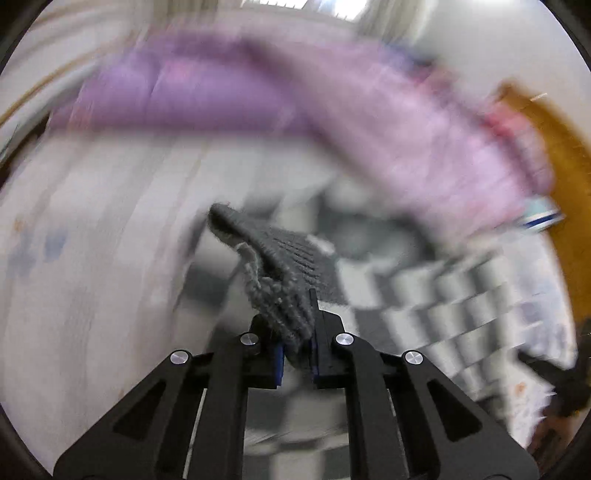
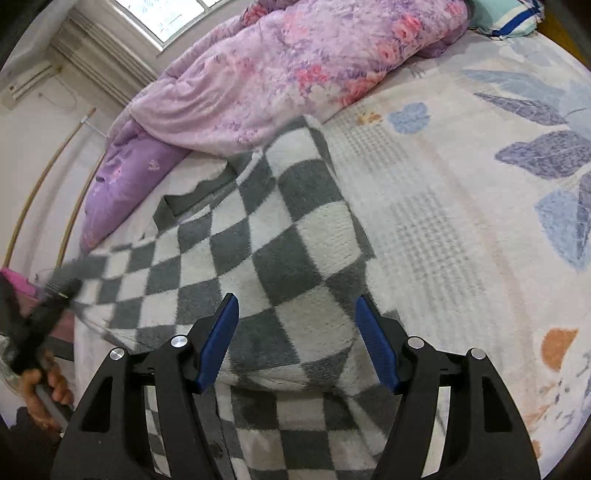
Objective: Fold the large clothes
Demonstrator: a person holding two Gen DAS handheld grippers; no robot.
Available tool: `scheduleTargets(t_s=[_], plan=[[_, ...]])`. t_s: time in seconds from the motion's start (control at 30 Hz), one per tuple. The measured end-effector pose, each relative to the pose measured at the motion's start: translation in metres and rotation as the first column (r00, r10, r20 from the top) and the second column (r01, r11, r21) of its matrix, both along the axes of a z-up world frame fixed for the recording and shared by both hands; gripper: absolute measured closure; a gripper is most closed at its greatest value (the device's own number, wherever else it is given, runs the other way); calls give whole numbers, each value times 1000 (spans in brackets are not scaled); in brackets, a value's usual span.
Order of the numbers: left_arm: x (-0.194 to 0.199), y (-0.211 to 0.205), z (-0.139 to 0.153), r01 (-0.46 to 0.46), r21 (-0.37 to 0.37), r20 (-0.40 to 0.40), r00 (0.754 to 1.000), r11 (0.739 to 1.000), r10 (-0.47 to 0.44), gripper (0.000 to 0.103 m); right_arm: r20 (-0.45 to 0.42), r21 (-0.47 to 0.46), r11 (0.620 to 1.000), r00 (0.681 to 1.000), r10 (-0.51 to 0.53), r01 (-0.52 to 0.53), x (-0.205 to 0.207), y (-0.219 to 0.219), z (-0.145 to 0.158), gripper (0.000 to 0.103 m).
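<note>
A grey and white checkered knit sweater [image 2: 280, 236] lies spread on the bed, partly folded over itself. My left gripper [image 1: 295, 332] is shut on a grey knitted edge of the sweater [image 1: 273, 258] and holds it lifted; the left wrist view is blurred by motion. It also shows in the right wrist view [image 2: 62, 291] at the far left, gripping the sweater's edge. My right gripper [image 2: 295, 339] is open, its blue pads [image 2: 221, 339] apart just above the sweater's near fold, holding nothing.
The bed sheet [image 2: 461, 221] is white with blue and grey leaf prints. A purple and pink floral quilt [image 2: 295, 66] is bunched along the far side, with a pillow [image 2: 506, 18] at the top right. A window and curtain stand beyond.
</note>
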State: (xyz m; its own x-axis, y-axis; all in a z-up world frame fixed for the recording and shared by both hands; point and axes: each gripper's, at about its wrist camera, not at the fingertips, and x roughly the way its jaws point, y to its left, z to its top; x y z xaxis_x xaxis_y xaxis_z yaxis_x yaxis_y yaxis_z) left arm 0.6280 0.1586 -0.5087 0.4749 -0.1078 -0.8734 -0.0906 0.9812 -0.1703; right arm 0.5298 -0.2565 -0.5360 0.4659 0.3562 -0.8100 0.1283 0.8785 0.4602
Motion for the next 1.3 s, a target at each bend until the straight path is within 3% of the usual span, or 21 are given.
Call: scheduleTargets(t_s=[0.07, 0.1, 0.17, 0.23, 0.33, 0.4, 0.5, 0.57, 0.6, 0.67, 0.73, 0.87, 0.93, 1.1, 1.2, 1.27, 1.3], plan=[[0, 7, -31, -11, 25, -96, 995, 1000, 13, 93, 10, 0, 1000, 1000, 17, -17, 5, 5, -2, 41], [1, 8, -44, -18, 23, -120, 993, 1000, 20, 92, 19, 15, 999, 999, 39, -39, 11, 10, -2, 46], [2, 11, -53, -39, 15, -148, 988, 999, 41, 88, 37, 2, 997, 996, 78, -78, 20, 19, 0, 51], [2, 19, -50, -89, -40, -140, 987, 995, 83, 87, 29, -33, 992, 992, 119, -118, 32, 28, 0, 61], [-3, 32, -49, -148, -84, -154, 979, 985, 134, 72, -90, -123, 985, 989, 114, -125, 55, 35, -26, 62], [-3, 40, -56, -166, -130, -192, 971, 977, 140, 69, -192, -126, 983, 975, 110, -136, 68, 35, -50, 62], [4, 50, -54, -175, -168, -243, 961, 970, 132, 69, -211, -124, 982, 970, 117, -146, 79, 41, -47, 55], [2, 55, -37, -185, -177, -213, 966, 967, 146, 65, -162, -81, 989, 981, 106, -120, 78, 38, -31, 54], [1, 59, -25, -186, -208, -181, 972, 960, 149, 60, -110, -82, 991, 989, 100, -109, 78, 37, -15, 51], [6, 62, -10, -208, -212, -128, 975, 955, 183, 25, -44, -107, 991, 996, 82, -86, 84, 33, 4, 45], [14, 65, -4, -213, -168, -97, 975, 962, 199, 25, -15, -125, 991, 999, 51, -52, 97, 27, 13, 36], [48, 68, -24, -196, -61, -144, 972, 979, 185, 25, -33, -97, 995, 999, -16, 13, 134, 17, 2, 35], [60, 75, -39, -203, -53, -186, 964, 978, 190, 25, -67, -49, 998, 997, -42, 38, 147, 11, -13, 35], [85, 85, -57, -235, -42, -206, 953, 971, 221, 24, -127, 15, 995, 987, -98, 101, 177, -1, -44, 34], [99, 81, -66, -215, -22, -212, 955, 976, 206, 24, -145, -4, 995, 984, -101, 101, 185, -2, -55, 34], [106, 78, -69, -205, 0, -208, 957, 979, 200, 24, -161, 6, 994, 982, -103, 105, 186, -3, -65, 37], [111, 76, -71, -196, 20, -206, 959, 980, 196, 25, -164, 33, 993, 981, -103, 110, 186, -5, -70, 46]])
